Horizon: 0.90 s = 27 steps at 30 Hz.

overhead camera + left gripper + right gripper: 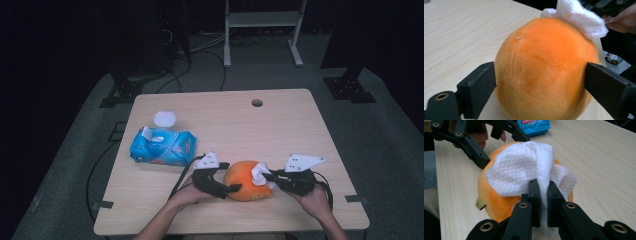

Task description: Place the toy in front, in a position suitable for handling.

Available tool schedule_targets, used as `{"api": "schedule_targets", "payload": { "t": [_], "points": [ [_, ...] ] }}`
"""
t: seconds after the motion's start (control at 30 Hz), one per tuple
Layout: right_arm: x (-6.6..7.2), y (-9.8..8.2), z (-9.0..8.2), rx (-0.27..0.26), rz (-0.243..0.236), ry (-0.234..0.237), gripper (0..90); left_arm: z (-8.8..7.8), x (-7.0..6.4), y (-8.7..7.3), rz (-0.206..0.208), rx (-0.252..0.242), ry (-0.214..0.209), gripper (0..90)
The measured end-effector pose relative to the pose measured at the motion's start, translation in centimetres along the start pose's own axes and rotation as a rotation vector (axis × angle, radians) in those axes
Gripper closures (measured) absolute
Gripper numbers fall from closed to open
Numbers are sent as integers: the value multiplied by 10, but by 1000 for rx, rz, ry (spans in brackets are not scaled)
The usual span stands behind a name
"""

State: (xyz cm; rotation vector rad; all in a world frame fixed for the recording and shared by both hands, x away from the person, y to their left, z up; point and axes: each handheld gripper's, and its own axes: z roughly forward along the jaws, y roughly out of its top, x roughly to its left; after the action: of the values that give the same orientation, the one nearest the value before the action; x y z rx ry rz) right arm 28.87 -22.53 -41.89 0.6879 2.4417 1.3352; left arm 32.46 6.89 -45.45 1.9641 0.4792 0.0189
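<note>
An orange plush ball sits near the table's front edge. My left gripper straddles its left side with the jaws wide. In the left gripper view the pads lie against both flanks of the plush ball. My right gripper comes in from the right, shut on a white wipe. In the right gripper view the wipe is pinched between the closed fingertips of my right gripper and drapes over the top of the plush ball. A small tag hangs low on the ball.
A blue pack of wet wipes lies at the table's left with its flap up, and a white round lid sits behind it. A cable hole is near the far edge. Stands and cables are on the floor beyond the wooden table.
</note>
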Motion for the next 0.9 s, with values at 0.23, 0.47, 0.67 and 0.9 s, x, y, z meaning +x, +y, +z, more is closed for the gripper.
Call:
{"api": "schedule_targets", "payload": {
  "t": [0.23, 0.47, 0.67, 0.9],
  "points": [
    [-1, 5, 0, -35, 41, -28, 835, -8, -21, 12, 168, -30, 140, 449],
    [1, 17, 1, -116, 62, -10, 835, -8, -17, 4, 188, -14, 192, 406],
    [-10, -2, 14, 16, 108, -35, 836, -9, -10, 1, 121, -12, 175, 344],
    [0, 9, 6, -52, 81, -45, 836, -8, -13, 0, 143, 11, 152, 332]
  ]
}}
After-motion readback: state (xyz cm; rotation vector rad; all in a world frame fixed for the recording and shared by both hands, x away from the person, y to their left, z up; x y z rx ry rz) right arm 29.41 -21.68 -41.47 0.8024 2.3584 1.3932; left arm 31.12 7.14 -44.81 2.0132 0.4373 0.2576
